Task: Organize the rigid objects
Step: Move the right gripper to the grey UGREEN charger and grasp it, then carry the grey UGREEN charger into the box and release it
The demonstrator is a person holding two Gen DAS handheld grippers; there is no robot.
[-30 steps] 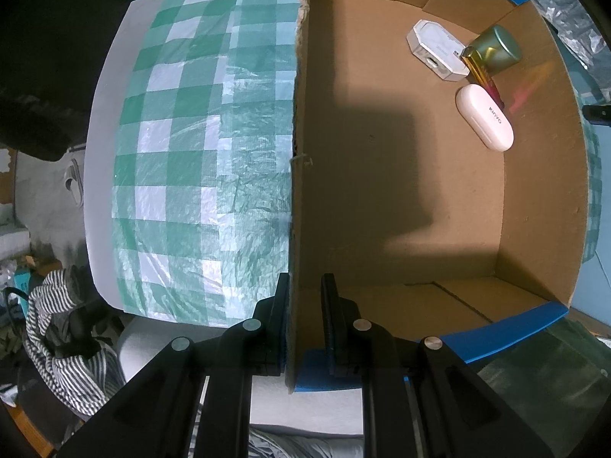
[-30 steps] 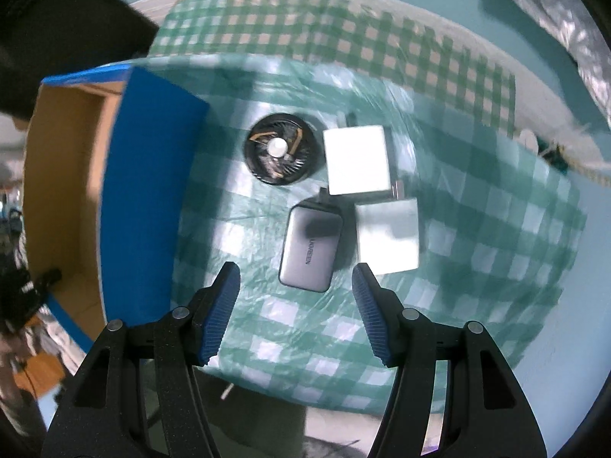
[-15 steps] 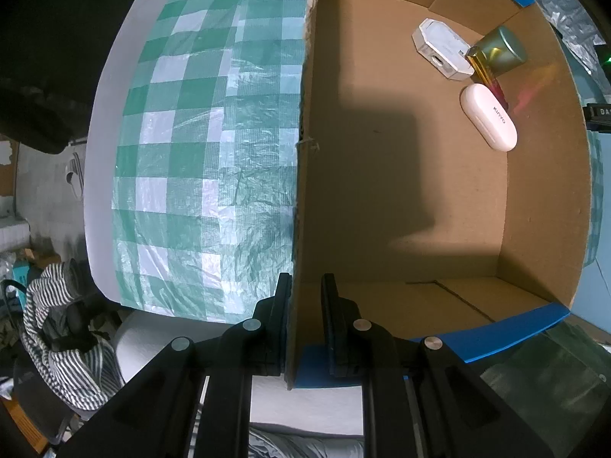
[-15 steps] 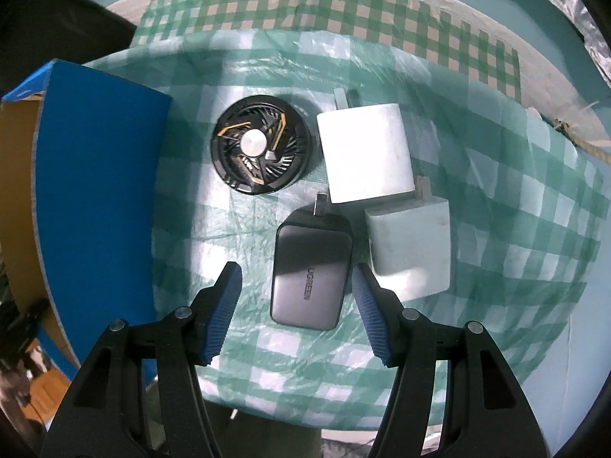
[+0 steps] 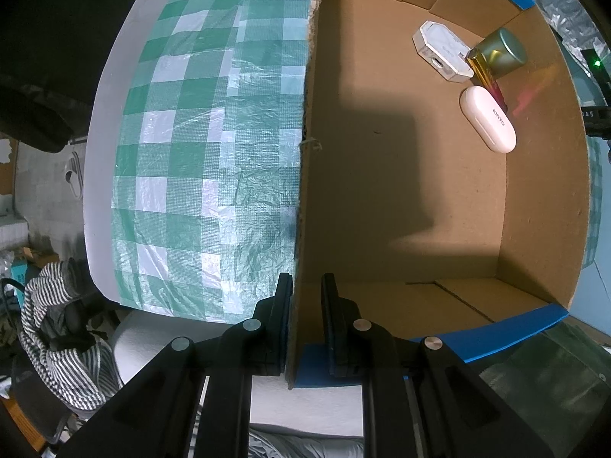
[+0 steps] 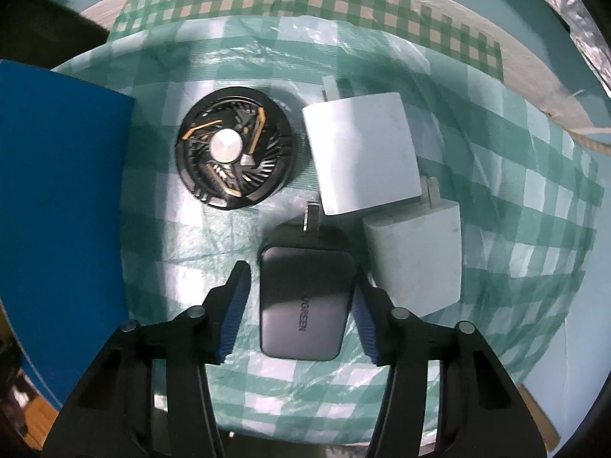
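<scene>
My left gripper (image 5: 306, 297) is shut on the near left wall of a cardboard box (image 5: 305, 175) with blue outer faces. Inside the box lie a white oval case (image 5: 488, 119), a white hexagonal box (image 5: 441, 50) and a green-gold cylinder (image 5: 500, 51). My right gripper (image 6: 299, 294) is open, its blue pads on either side of a grey charger (image 6: 305, 297) lying on the checked cloth. Two white chargers (image 6: 362, 156) (image 6: 418, 255) and a black round fan (image 6: 235, 156) lie beside it.
The box's blue side (image 6: 57, 210) stands left of the objects in the right wrist view. The green checked cloth (image 5: 198, 152) covers the table left of the box. Striped fabric (image 5: 53, 328) lies below the table edge.
My right gripper has come down toward the grey charger, which now sits between its open fingers. The left gripper has kept its hold on the box wall.
</scene>
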